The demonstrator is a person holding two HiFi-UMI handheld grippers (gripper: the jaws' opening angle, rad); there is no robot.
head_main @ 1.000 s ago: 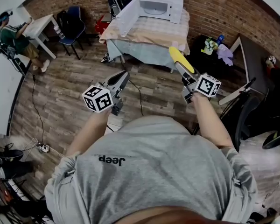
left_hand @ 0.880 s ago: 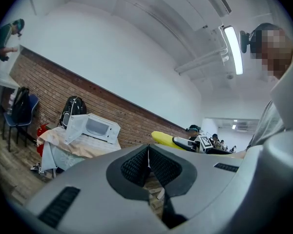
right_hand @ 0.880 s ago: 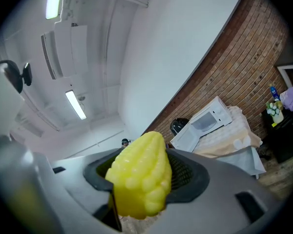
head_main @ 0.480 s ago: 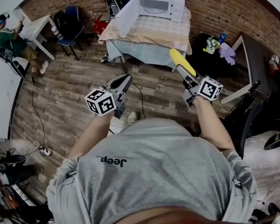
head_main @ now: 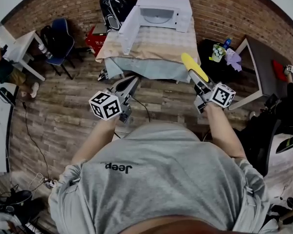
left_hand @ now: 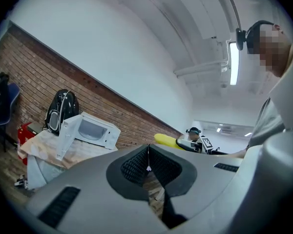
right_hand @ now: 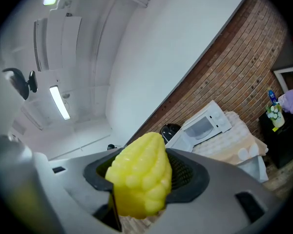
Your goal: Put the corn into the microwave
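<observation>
Brick-walled room, wood floor; a cloth-covered table (head_main: 156,40) at the far side carries the microwave (head_main: 158,11), door swung open. The corn (head_main: 194,67) is clamped in the right gripper (head_main: 199,79), its yellow tip sticking out past the jaws toward the table's near right corner, well apart from the microwave. The left gripper (head_main: 131,82) is clenched with nothing in it. Versus a second ago, both grippers have come closer to the table; the grip on the corn is unchanged.

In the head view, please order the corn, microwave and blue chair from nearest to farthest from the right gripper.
1. Corn, clamped in the right gripper.
2. Microwave, ahead on the table.
3. Blue chair, far left.
</observation>
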